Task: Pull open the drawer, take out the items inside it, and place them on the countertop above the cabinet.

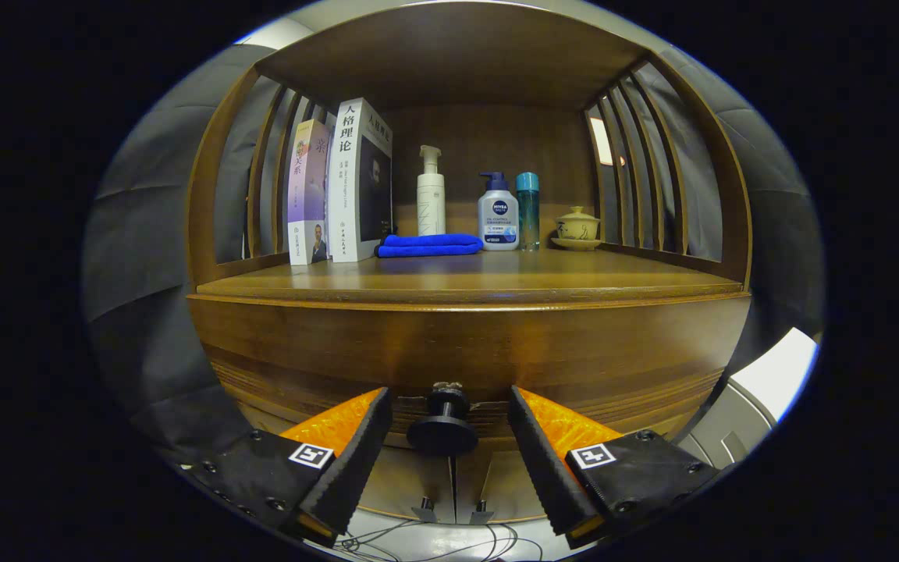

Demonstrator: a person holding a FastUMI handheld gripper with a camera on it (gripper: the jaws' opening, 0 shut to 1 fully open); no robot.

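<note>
On the worktop above the cabinet, things stand in a row against the back, leaving the front strip bare, which looks like room for whatever comes out of the drawer. From the left: two upright books with Chinese titles, leaning on the slatted side; a folded blue cloth; a white pump bottle; a second pump bottle marked NIVEA; a teal bottle; and a small lidded cup on a saucer. Below the worktop's edge runs the drawer, closed, its contents hidden. Its dark round knob juts out between the fingers of the hand-held gripper, which is spread wide and touches nothing, lined up, I judge, to close on the knob and pull.
</note>
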